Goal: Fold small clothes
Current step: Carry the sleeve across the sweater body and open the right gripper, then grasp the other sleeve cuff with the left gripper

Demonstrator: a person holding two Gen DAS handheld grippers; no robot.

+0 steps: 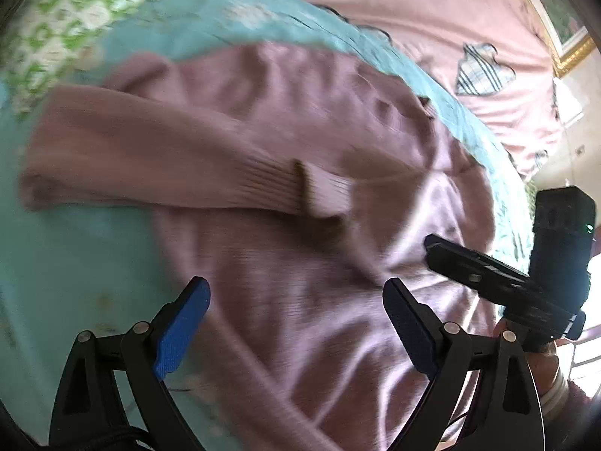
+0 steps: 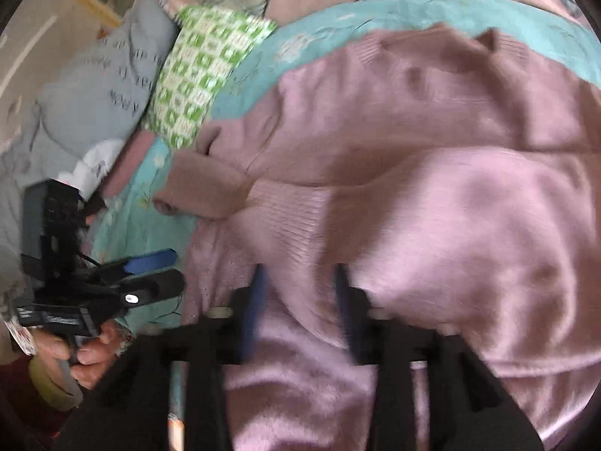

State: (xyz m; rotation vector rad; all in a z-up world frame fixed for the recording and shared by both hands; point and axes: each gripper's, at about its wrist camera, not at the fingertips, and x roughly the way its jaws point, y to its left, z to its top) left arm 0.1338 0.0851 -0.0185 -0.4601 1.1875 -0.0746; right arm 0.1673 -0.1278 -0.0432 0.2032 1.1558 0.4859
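Note:
A pink knit sweater (image 1: 285,158) lies spread on a teal sheet (image 1: 75,263). One sleeve is folded across its body, its ribbed cuff (image 1: 319,191) near the middle. My left gripper (image 1: 296,293) is open and empty, just above the sweater's lower part. My right gripper (image 2: 300,282) is over the sweater (image 2: 413,188) with its blue fingers (image 2: 255,300) a short way apart and knit fabric between them; blur hides whether they pinch it. It also shows in the left wrist view (image 1: 484,274), at the sweater's right edge. The left gripper shows in the right wrist view (image 2: 150,270).
A green and white checked cloth (image 2: 203,71) and a grey printed garment (image 2: 101,90) lie at the sheet's far left. A pink bedcover with heart prints (image 1: 480,67) lies beyond the sheet. A framed picture (image 1: 563,18) hangs on the wall.

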